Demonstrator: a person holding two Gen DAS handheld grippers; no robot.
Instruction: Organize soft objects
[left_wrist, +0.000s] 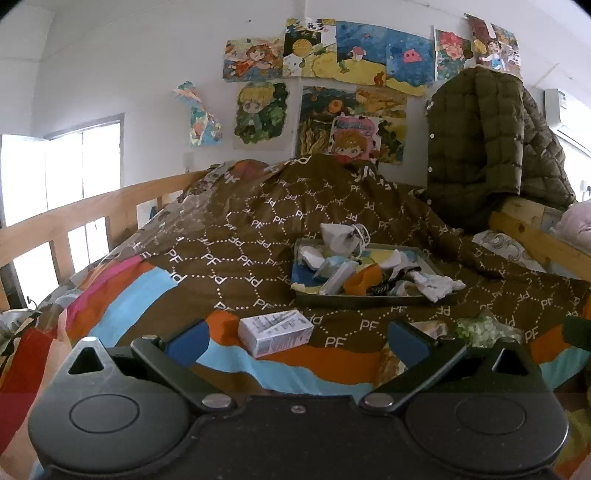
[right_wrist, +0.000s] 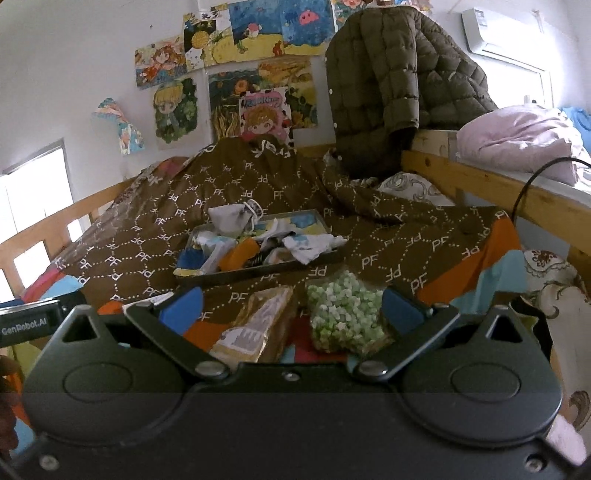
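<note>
Two grippers spread over a quilted bed, one cluttered tray ahead.

Left wrist view: the left gripper is spread wide and empty over one small white carton; the shallow tray of crumpled cloths lies beyond, its contents hard to separate.
Right wrist view: the right gripper, fingers apart, frames one gold-edged packet and one clear bag of green-white pieces on the brown quilt.

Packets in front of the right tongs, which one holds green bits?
The clear bag of green pieces, nearer the right finger. The gold packet beside it shows a grey print instead.
</note>
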